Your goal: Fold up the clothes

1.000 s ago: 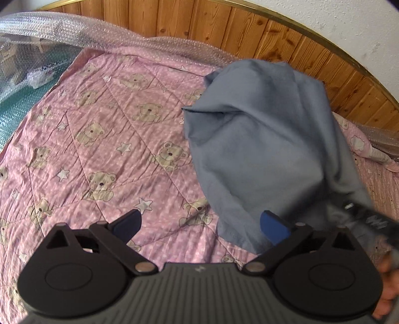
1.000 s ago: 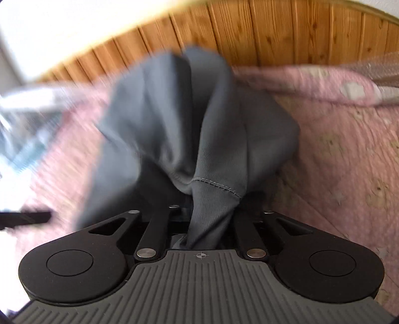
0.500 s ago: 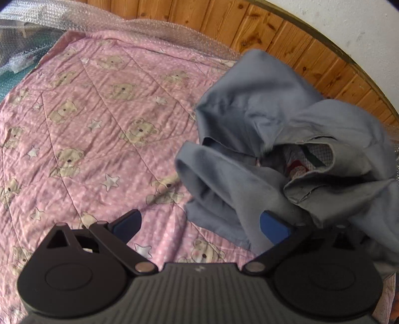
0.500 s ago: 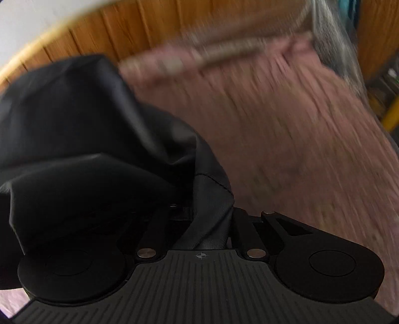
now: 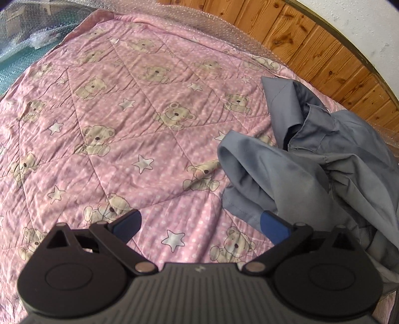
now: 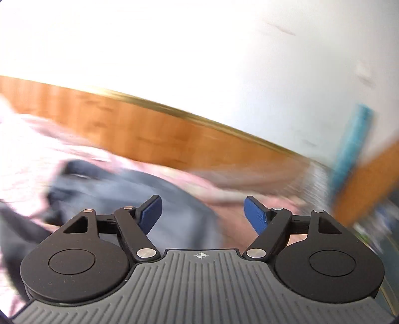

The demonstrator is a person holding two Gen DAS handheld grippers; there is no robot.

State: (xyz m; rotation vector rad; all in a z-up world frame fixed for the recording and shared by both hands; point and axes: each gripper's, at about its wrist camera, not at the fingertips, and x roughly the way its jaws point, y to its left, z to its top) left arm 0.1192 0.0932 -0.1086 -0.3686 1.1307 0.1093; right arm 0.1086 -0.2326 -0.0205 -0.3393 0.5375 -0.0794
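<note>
Two grippers were seen at this moment, and neither was holding anything. Nearest the left wrist camera, the left gripper (image 5: 200,225) was held low over the bed with its blue fingers (image 5: 127,223) spread wide, only quilt showing between them. The right gripper (image 6: 202,215) was likewise found with its fingers (image 6: 149,214) spread apart and nothing between them. Half a second before, a fold of the grey fabric had been pinched in that gripper; it had since been let go, and the blur across the right wrist view suggested that the tool was being swung away as the picture was taken.

Just beyond the left gripper, the grey shirt (image 5: 311,159) was seen dropped in a rumpled heap on the right side of the pink quilt (image 5: 124,112), its near edge just beside the right-hand blue pad. A second earlier it had been hung up in the air as a draped sheet. A sleeve opening and what looked like a collar or placket could be made out, but no edge was laid straight.

Farther back, the rest of the teddy-bear quilt was left bare, with bubble wrap (image 5: 204,22) along its far edge and wood panelling (image 5: 324,49) behind.

It was judged that the shirt had been delivered to the bed but was not yet folded: it would have to be spread flat before any crease could be set.
</note>
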